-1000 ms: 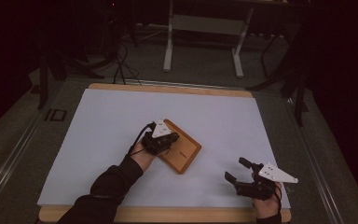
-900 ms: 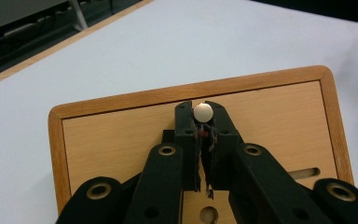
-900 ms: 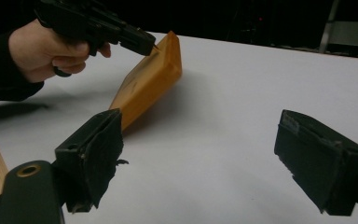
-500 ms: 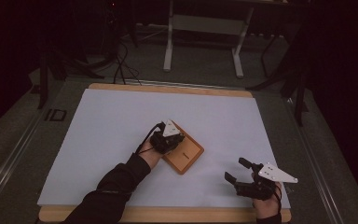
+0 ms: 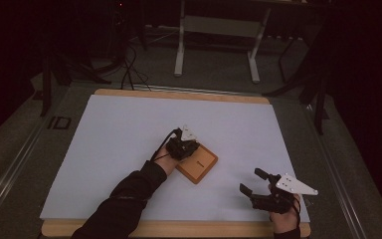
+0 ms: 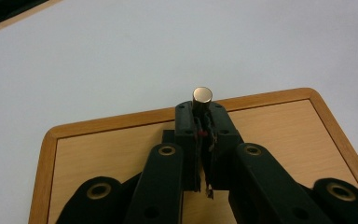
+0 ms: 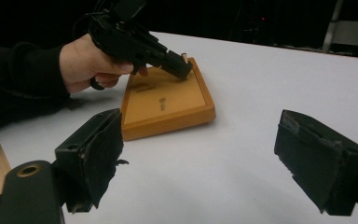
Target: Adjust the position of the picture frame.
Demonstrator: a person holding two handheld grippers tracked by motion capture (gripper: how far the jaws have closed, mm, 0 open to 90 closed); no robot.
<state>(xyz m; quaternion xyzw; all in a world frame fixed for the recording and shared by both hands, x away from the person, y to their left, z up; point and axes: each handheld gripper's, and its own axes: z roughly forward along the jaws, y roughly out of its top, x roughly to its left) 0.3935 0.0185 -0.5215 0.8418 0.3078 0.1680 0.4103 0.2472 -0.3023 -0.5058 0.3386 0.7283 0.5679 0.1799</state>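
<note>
Left claw (image 6: 200, 122) clenched on small metal cylinder (image 6: 202, 95), over wooden tray (image 6: 279, 133).
Cylinder sticks out past the claw tips, above the tray's far rim. Right claw (image 5: 252, 183) released, holding nothing, well apart from tray, over white worktop (image 5: 114, 129).

A wooden tray (image 5: 202, 166) lies near the middle of the table (image 5: 129, 129), with a left gripper (image 5: 185, 144) over its far-left edge and a right gripper (image 5: 253, 184) well apart to its near right.

A: Room's super dim, right? Grey floor (image 5: 219, 69), black cables (image 5: 124, 69) trailing behind.

B: Yep, and a white metal stand (image 5: 216, 30) past the white-topped counter (image 5: 129, 124) with its wooden edge.
</note>
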